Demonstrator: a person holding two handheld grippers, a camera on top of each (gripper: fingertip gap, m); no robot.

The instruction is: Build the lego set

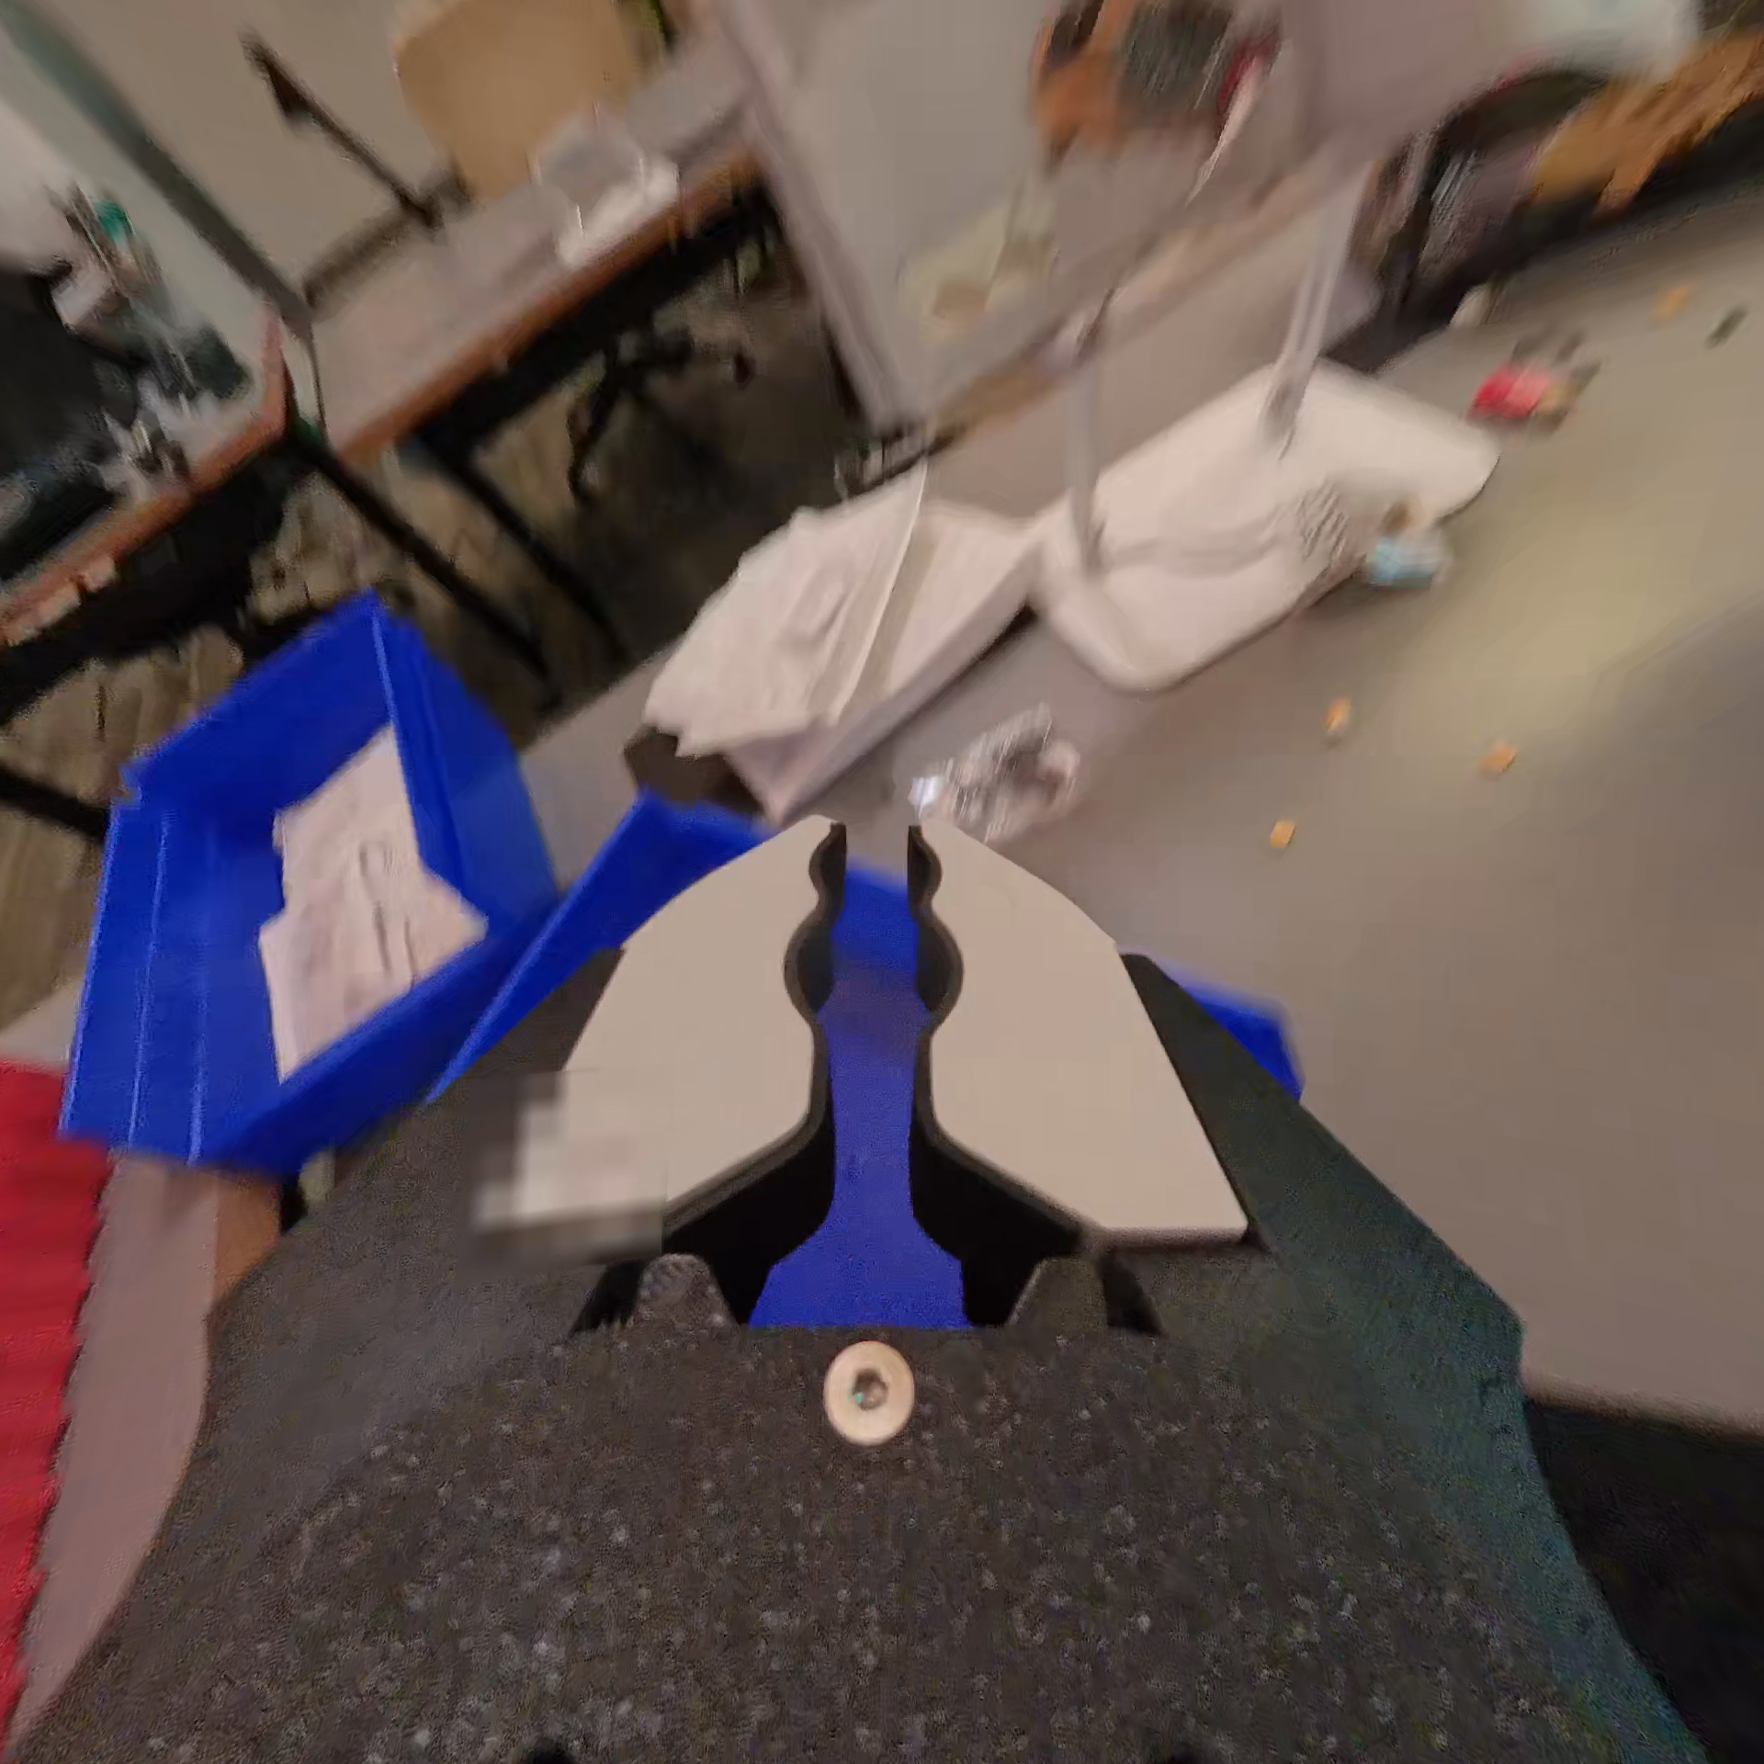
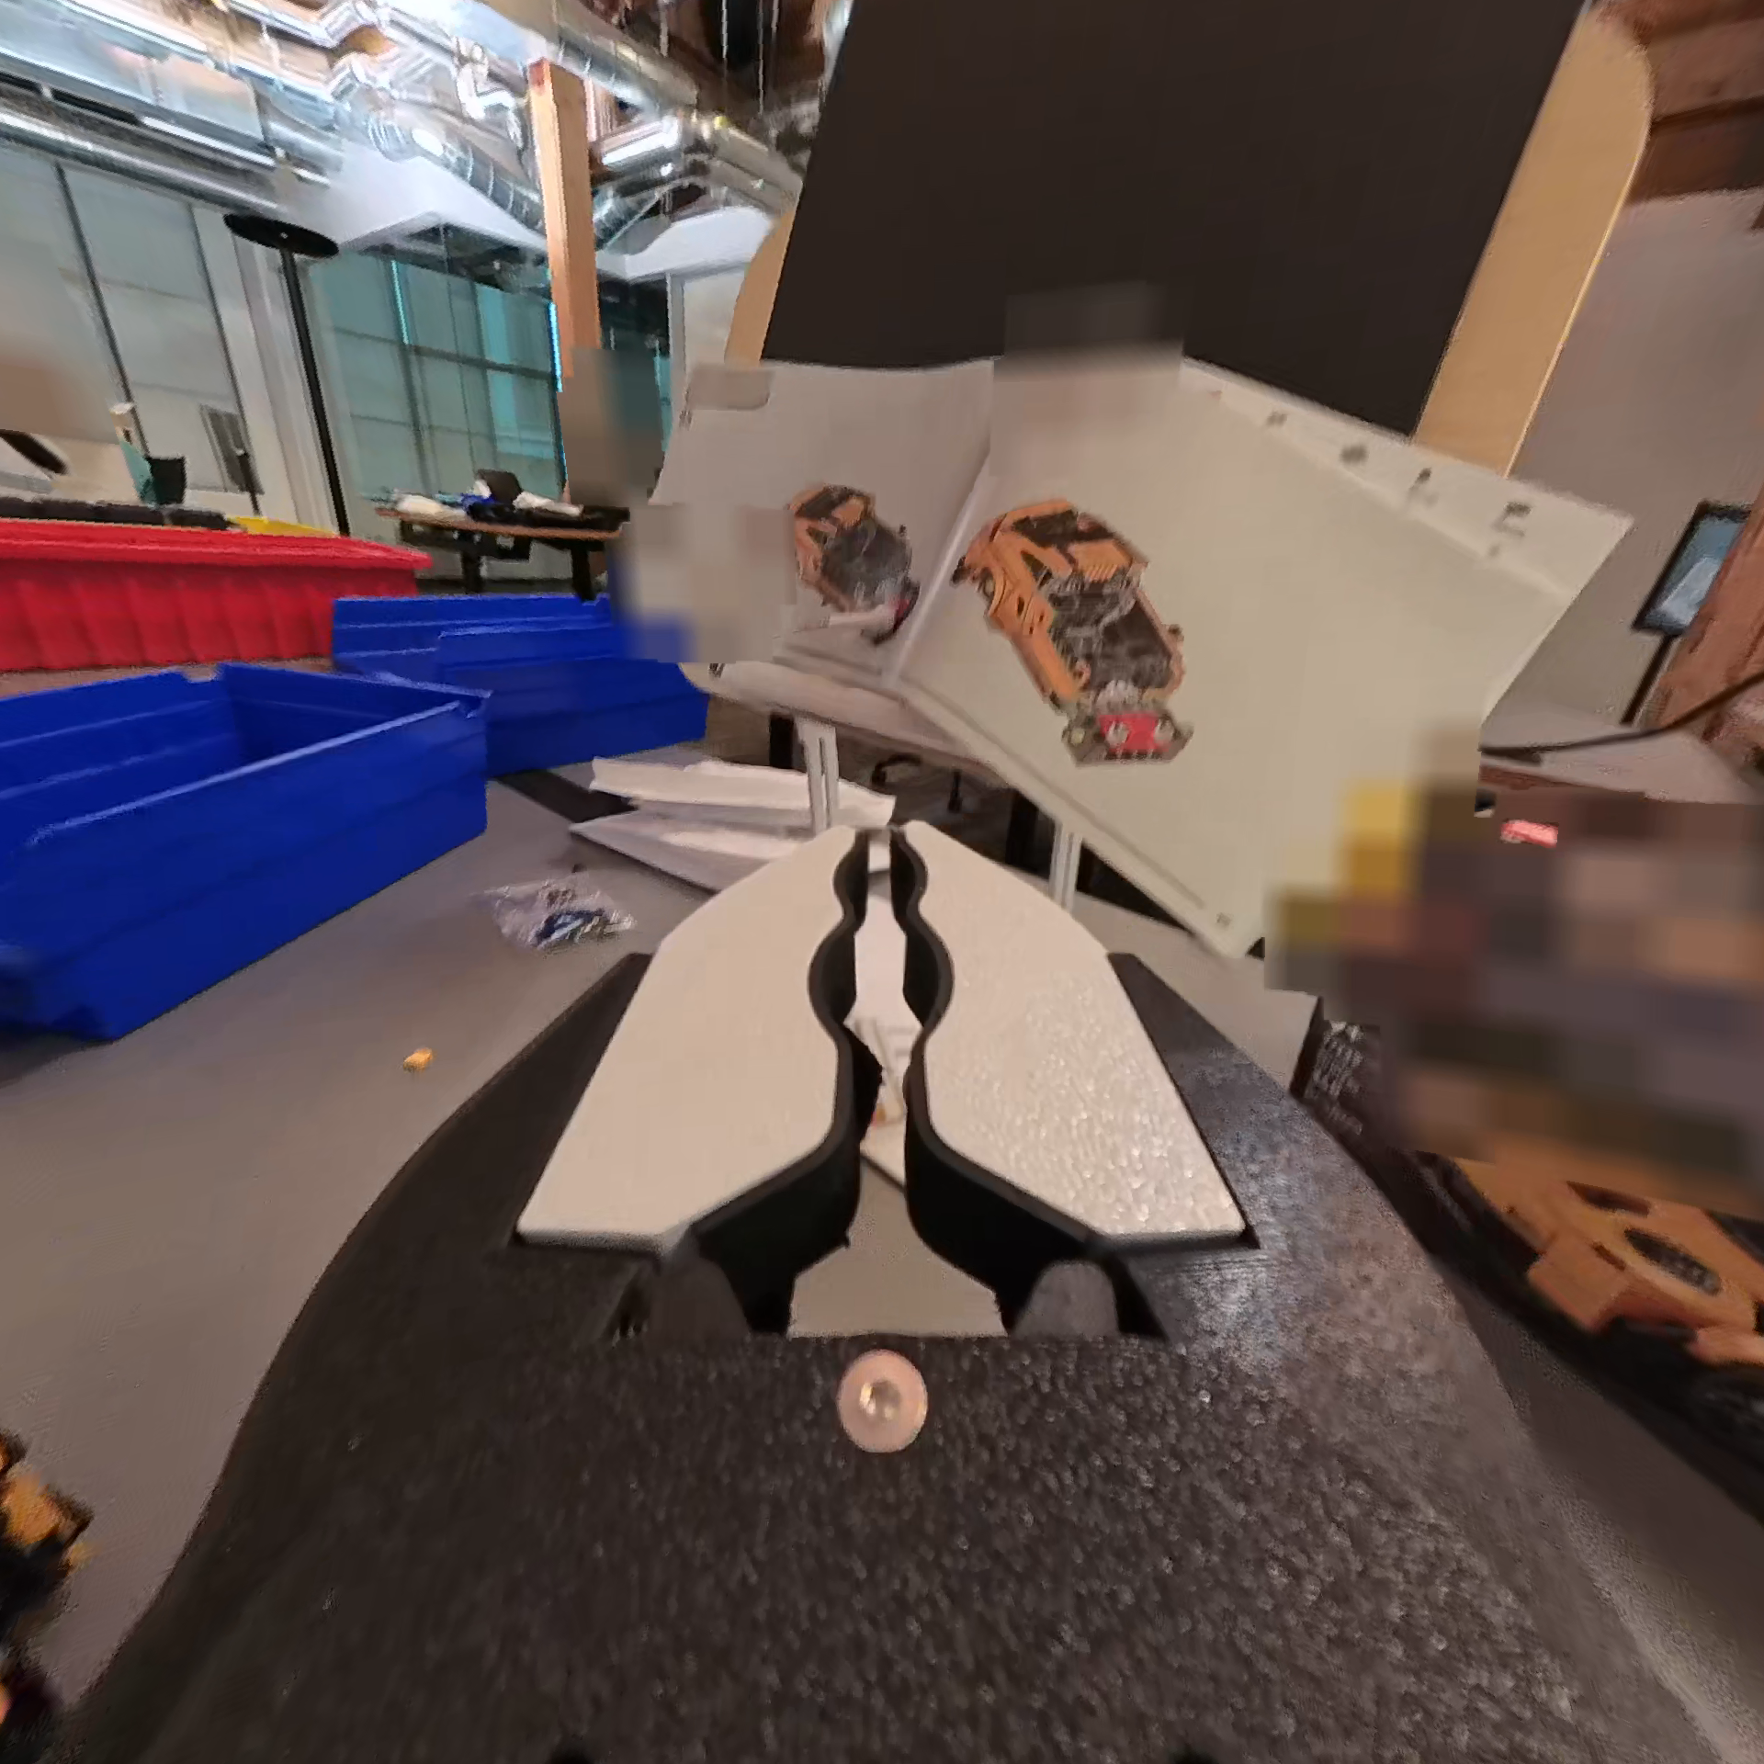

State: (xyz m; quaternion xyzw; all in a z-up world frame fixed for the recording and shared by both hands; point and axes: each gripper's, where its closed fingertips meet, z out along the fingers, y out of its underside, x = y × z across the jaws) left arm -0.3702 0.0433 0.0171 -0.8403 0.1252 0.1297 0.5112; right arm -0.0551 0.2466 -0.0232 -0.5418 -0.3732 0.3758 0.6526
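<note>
My left gripper (image 1: 876, 835) is open, with nothing between its fingers. It hovers over a blue bin (image 1: 592, 916), whose floor shows through the gap. A crumpled clear plastic bag (image 1: 1002, 778) lies just beyond the fingertips on the grey table (image 1: 1432, 907). My right gripper (image 2: 878, 838) has its fingers a narrow slit apart, with nothing between them. It points at an open instruction booklet (image 2: 1289, 620) with pictures of an orange car, propped on a white stand. A small clear bag of blue pieces (image 2: 558, 916) lies to its left.
A second blue bin (image 1: 191, 955) holding white bags stands at the left, beside a red bin (image 1: 38, 1336). White folded bags (image 1: 840, 649) and the white stand base (image 1: 1241, 535) lie ahead. Blue bins (image 2: 239, 792) and a red bin (image 2: 191, 592) stand at the left. An orange model (image 2: 1642, 1270) sits at the right.
</note>
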